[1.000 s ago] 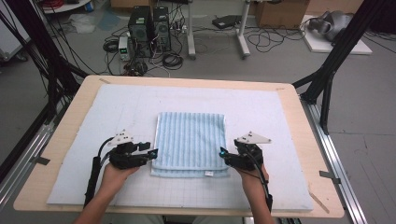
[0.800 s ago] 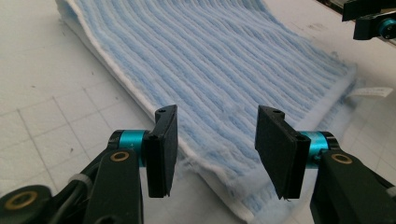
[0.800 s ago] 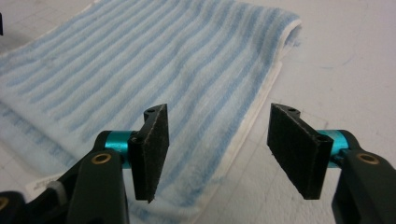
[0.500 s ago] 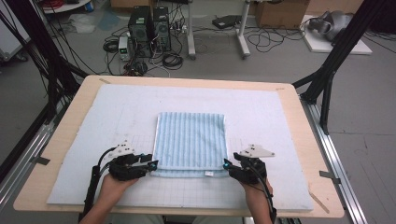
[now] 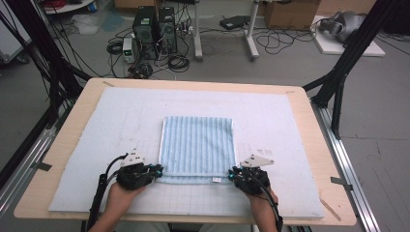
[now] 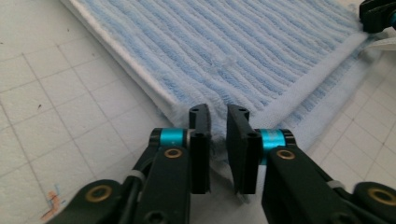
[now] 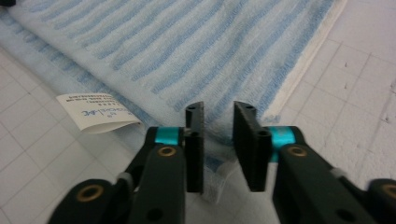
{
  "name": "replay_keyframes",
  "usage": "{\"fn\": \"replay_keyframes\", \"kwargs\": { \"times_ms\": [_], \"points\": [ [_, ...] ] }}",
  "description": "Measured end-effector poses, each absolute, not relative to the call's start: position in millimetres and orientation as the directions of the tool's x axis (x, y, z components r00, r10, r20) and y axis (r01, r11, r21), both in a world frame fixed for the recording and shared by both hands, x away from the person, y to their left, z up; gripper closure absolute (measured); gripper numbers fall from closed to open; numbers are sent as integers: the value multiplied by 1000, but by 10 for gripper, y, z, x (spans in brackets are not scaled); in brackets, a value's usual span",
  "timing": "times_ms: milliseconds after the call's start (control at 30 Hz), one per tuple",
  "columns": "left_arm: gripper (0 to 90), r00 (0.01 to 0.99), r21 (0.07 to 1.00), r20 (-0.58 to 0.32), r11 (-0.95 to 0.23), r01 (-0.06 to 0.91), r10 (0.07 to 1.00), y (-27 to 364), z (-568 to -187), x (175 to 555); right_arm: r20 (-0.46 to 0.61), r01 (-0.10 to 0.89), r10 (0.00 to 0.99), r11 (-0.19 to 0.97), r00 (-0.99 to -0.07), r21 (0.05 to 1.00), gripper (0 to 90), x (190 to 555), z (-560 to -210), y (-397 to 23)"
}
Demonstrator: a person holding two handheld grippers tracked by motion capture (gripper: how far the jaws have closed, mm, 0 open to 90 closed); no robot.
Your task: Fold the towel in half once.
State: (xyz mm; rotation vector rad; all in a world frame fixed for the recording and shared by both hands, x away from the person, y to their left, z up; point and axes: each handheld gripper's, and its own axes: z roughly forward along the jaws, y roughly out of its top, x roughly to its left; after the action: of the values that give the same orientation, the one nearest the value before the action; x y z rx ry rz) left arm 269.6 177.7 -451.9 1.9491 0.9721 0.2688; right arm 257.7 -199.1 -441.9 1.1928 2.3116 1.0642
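A folded blue-and-white striped towel [image 5: 197,145] lies flat in the middle of the white gridded mat [image 5: 121,121]. My left gripper [image 5: 158,170] is at the towel's near left corner. In the left gripper view its jaws [image 6: 218,109] have just been closing and now pinch the fluffy corner of the towel [image 6: 224,42]. My right gripper [image 5: 231,175] is at the near right corner. Its jaws [image 7: 218,108] have also just been closing, with the edge of the towel [image 7: 187,42] squeezed between them. A white care label [image 7: 95,112] sticks out of the near hem.
The mat covers most of a wooden table [image 5: 87,101]. Black frame posts [image 5: 338,82] stand at the table's sides. Computer towers [image 5: 154,29] and cables are on the floor beyond the far edge. Bare mat lies all round the towel.
Both grippers have come down and slightly nearer, onto the towel's near corners. Their jaws, wide apart a second ago, have closed on the fabric. The towel lies as before.
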Motion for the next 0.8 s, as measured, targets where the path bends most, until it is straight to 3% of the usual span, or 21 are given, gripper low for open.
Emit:
{"fn": "replay_keyframes", "kwargs": {
  "times_ms": [167, 533, 567, 633, 733, 800],
  "points": [
    [858, 672, 820, -183, -265, 507, 718, 1781, -4510, 2677, 33, 542, 801, 373, -598, 753, 893, 2561, -4401, -1986],
    [860, 671, 843, -300, -140, 519, 678, 1889, -4394, 2653, 42, 522, 800, 349, -598, 779, 892, 2528, -4303, -2042],
    [860, 672, 843, -300, -141, 519, 678, 1889, -4391, 2651, 35, 521, 796, 361, -604, 774, 752, 2532, -4306, -2045],
    [860, 671, 843, -299, -140, 519, 679, 1889, -4391, 2647, 37, 532, 807, 353, -589, 770, 630, 2534, -4324, -2055],
    [860, 670, 844, -307, -133, 520, 676, 1889, -4389, 2646, 9, 529, 797, 393, -604, 752, 597, 2514, -4360, -2024],
    [861, 672, 845, -309, -131, 519, 673, 1891, -4385, 2642, -15, 534, 790, 429, -613, 729, 672, 2522, -4402, -1986]
  ]
}}
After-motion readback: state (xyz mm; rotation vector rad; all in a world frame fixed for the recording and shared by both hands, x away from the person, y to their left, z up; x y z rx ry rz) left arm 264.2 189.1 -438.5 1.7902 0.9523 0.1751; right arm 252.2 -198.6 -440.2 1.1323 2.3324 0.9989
